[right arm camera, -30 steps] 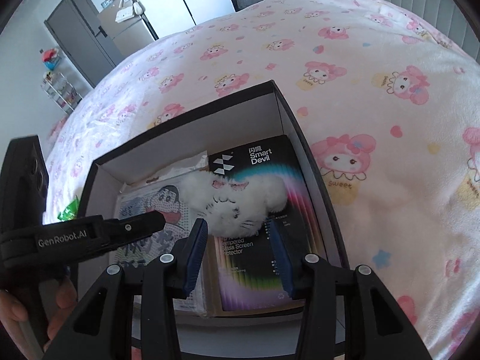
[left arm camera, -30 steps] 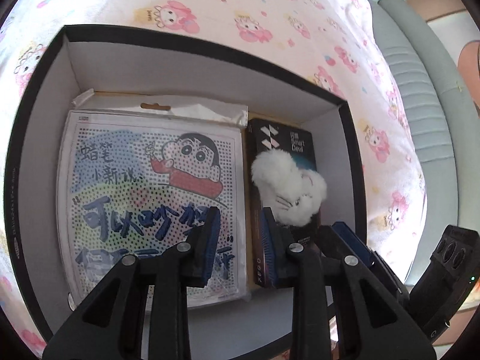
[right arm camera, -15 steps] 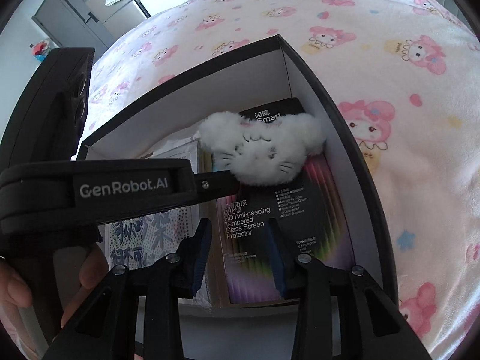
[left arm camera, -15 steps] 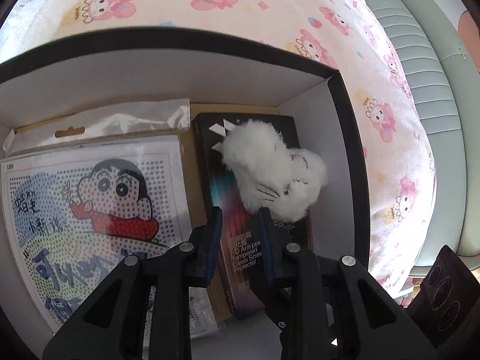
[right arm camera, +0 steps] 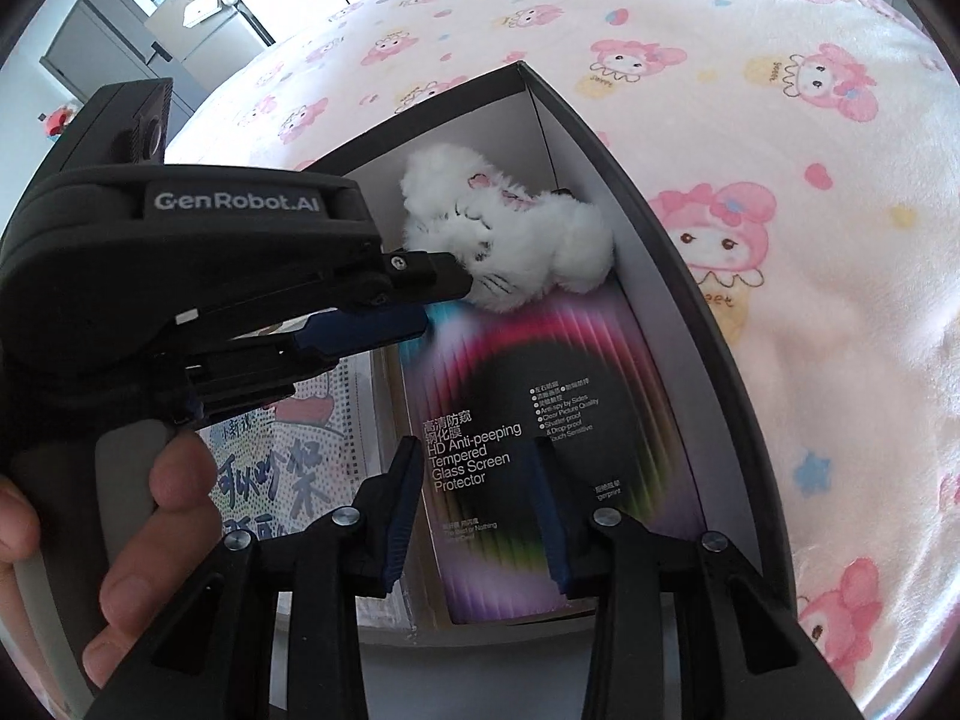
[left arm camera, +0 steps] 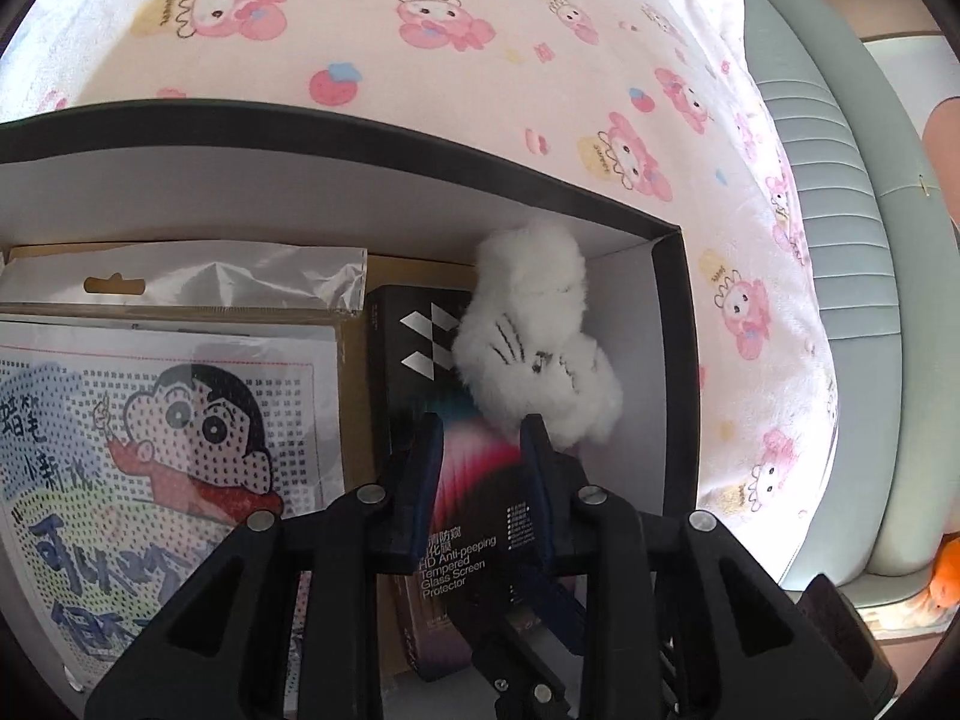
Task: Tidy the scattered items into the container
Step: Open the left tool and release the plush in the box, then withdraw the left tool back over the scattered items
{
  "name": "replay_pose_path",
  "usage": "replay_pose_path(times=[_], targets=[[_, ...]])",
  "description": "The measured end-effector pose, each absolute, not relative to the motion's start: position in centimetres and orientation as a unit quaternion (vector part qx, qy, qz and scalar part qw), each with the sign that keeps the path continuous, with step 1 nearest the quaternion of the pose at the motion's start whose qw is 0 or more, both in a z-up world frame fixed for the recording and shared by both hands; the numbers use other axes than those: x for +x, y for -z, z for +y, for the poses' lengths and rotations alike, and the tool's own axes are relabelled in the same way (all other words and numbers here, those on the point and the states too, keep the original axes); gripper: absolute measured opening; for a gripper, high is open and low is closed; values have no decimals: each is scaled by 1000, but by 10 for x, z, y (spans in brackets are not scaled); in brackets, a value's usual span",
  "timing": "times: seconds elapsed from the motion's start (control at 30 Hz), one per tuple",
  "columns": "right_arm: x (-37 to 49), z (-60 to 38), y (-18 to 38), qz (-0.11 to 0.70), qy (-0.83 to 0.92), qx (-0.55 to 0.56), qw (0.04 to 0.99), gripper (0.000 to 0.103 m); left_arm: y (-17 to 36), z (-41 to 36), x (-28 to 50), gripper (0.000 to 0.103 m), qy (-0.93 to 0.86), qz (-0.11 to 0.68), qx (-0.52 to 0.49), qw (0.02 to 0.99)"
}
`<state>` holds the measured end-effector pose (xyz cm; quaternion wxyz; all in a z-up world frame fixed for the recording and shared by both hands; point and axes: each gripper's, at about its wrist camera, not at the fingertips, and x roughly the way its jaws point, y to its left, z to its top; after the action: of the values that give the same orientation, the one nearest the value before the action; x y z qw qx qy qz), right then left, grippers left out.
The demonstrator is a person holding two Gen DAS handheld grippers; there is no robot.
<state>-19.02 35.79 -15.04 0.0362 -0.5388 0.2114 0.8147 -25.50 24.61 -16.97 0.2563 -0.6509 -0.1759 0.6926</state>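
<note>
A white fluffy plush [left arm camera: 534,336] lies in the far right corner of the black box [left arm camera: 360,132], partly on a black screen protector pack [left arm camera: 420,348]. My left gripper [left arm camera: 480,438] is open, its jaws widening a little. Nothing sits between them, and the right fingertip touches the plush's near edge. In the right wrist view the left gripper [right arm camera: 444,294] reaches in from the left against the plush [right arm camera: 516,246]. My right gripper [right arm camera: 474,480] hovers open over the pack [right arm camera: 540,372]. Its jaws are narrowing, with nothing between them.
A cartoon dot-art kit [left arm camera: 150,420] in a plastic sleeve fills the box's left half. The box [right arm camera: 660,228] rests on a pink-print bed cover [left arm camera: 480,30]. A grey padded headboard [left arm camera: 840,240] runs along the right. A hand [right arm camera: 150,510] holds the left gripper.
The left gripper moved toward the box's far right corner and the plush slid there ahead of it. The right gripper's jaws narrowed and the plush now lies farther from them.
</note>
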Motion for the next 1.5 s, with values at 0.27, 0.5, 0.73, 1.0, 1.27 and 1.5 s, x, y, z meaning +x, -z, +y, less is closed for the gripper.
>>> replay_pose_path(times=[0.27,0.5,0.73,1.0,1.27,1.5], targets=[[-182,356,144,202,-822,-530,50,32,132,198,-206,26,-752,-135,-598,242],[-168,352,135,181,-833,-519,57,32,106,175,-169,33,-768,-123,-576,252],[-140,314,97,124,-872,-474,12,32,86,170,-136,34,-793,-104,-543,255],[-131,262,50,83,-893,-441,-20,34,45,132,-102,36,-816,-112,-502,264],[-102,201,20,43,-897,-437,-59,34,16,78,-66,36,-840,-119,-467,250],[-88,140,11,-6,-896,-435,-84,34,14,20,-45,36,-851,-139,-457,216]])
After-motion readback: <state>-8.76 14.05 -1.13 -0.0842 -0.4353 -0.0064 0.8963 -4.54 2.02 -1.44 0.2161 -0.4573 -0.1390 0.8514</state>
